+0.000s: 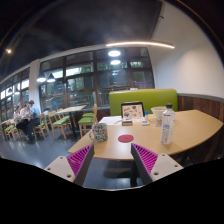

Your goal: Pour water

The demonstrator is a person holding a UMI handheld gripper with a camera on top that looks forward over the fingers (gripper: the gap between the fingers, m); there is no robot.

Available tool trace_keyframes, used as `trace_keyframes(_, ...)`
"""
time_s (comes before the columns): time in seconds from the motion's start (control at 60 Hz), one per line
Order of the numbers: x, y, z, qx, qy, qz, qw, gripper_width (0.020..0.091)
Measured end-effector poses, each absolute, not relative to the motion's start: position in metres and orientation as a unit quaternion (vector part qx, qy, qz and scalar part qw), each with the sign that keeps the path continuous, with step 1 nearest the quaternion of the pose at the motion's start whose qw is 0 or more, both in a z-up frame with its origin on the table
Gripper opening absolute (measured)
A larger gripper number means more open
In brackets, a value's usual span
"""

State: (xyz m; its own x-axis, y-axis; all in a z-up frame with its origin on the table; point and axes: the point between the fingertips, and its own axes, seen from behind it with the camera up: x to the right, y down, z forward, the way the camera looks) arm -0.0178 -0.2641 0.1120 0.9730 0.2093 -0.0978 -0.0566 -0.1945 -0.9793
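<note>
Our claw (112,160) hangs released and empty, well short of the water bottle (167,124) standing upright on the table (190,128), beyond the right finger. We judge the approach comes first: steer right, centre the bottle between the pads, then close squarely.

We find open tabletop (150,135) just ahead of our spread fingers (82,160). Farther off, a bottle (167,125) blocks the right and a cup (99,131) the left.

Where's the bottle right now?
In the gripper view the bottle stands on the wooden table, beyond the open gripper and right of the red coaster, in front of the green sofa.
</note>
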Motion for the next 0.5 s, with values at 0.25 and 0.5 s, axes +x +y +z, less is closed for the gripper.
trace_keyframes(0.25,0.029,-0.246,0.126,-0.745,-0.032,0.084,0.662,0.0803)
trace_keyframes(0.5,0.153,-0.184,0.117,-0.741,0.014,-0.022,0.671,0.0801)
